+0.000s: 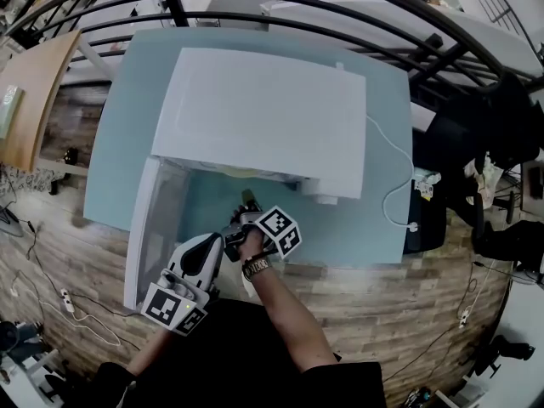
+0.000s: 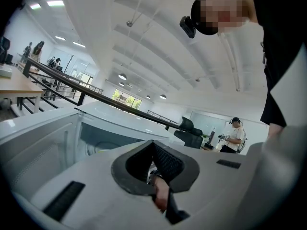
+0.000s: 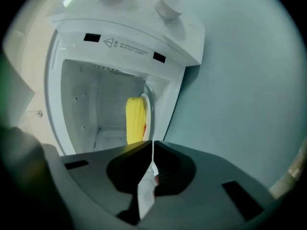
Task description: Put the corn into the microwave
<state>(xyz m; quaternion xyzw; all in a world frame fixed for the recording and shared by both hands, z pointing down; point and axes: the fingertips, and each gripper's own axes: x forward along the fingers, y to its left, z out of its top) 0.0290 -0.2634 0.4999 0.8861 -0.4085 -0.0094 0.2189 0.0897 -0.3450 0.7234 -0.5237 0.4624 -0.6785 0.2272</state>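
A white microwave (image 1: 263, 117) stands on a pale blue table (image 1: 374, 228), its door (image 1: 157, 228) swung open to the left. In the right gripper view a yellow corn cob (image 3: 135, 120) stands upright inside the microwave cavity (image 3: 96, 104), by its right wall. My right gripper (image 1: 246, 201) is just outside the opening, shut, with nothing between its jaws (image 3: 152, 150). My left gripper (image 1: 228, 245) sits lower left, next to the open door, its jaws closed together and empty (image 2: 153, 143). From it I see the cavity (image 2: 96, 138) and the door (image 2: 33, 147).
A white power cable (image 1: 395, 185) runs from the microwave's right side to a plug (image 1: 414, 226) at the table's right edge. Black railings (image 1: 340, 24) curve behind the table. Two knobs (image 3: 168, 4) sit on the microwave's front panel. A person (image 2: 235, 135) stands far off.
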